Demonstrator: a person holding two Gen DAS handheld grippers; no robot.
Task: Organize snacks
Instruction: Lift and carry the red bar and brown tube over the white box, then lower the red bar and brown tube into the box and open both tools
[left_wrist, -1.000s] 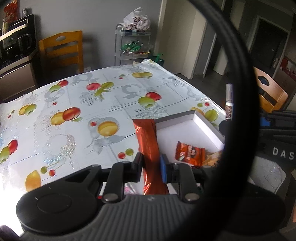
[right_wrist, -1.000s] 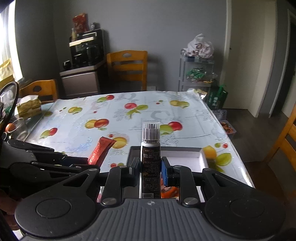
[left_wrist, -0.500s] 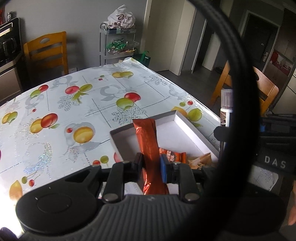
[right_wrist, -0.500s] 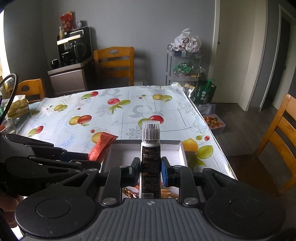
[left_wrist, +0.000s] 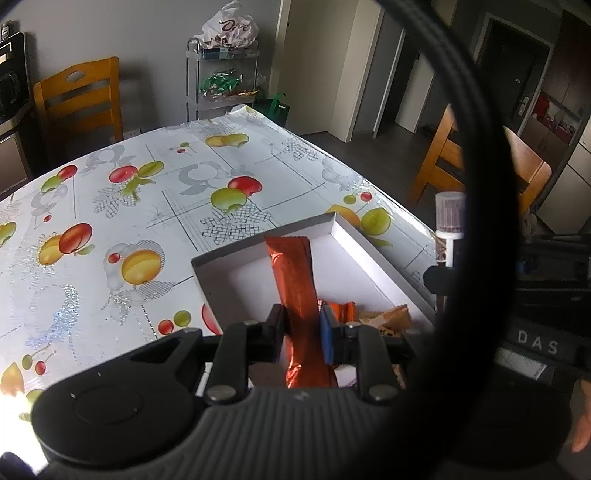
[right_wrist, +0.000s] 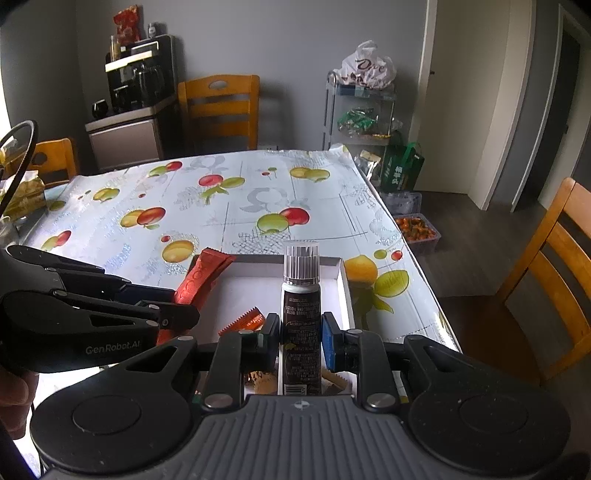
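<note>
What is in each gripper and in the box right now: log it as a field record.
left gripper: shut on orange snack bar, held over the box
right gripper: shut on dark bottle, upright, ribbed clear cap on top
box: shallow, white inside, open, on the table
box contents: small orange wrapper, tan wrappers near the front edge
table: fruit-print cloth

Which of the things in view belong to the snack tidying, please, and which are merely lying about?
Part of the job:
- orange snack bar in the left tongs
- dark bottle in the right tongs
- white box
- small orange packet in the box

Just lying about:
- wooden chair
- wire rack
- green bag
- coffee machine
</note>
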